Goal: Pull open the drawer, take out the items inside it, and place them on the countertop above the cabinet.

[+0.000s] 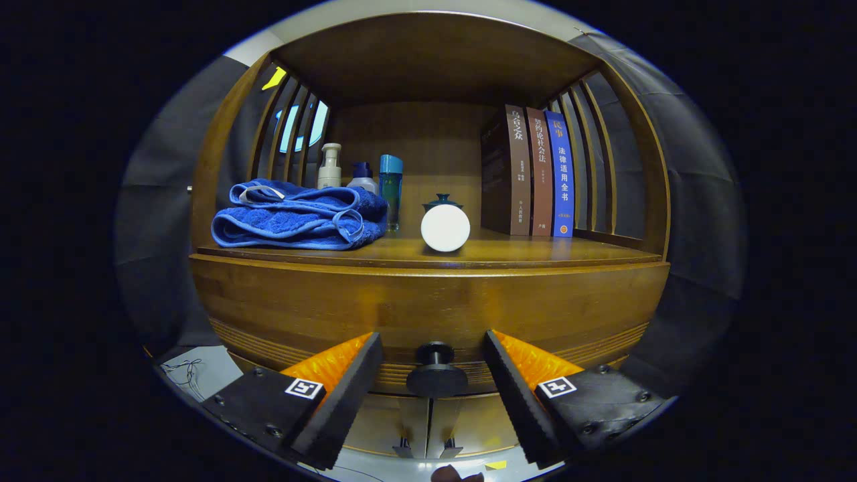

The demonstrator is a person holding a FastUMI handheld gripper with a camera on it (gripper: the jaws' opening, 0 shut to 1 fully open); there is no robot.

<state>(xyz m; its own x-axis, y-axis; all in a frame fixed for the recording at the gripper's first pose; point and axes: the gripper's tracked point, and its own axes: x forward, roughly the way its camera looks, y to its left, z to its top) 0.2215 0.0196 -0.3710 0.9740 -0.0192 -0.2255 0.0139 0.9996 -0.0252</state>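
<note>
A wooden cabinet stands in front of me, its closed drawer front facing the gripper. A dark round knob sticks out from the drawer, low and centred. My gripper is open, with one finger on each side of the knob and a gap left on both sides; neither touches it. What lies inside the drawer is hidden. The countertop above the drawer is a wooden shelf under a roof.
On the countertop lie a folded blue towel at the left, three bottles behind it, a white round object with a dark lidded pot behind, and three upright books at the right. Slatted sides close the shelf.
</note>
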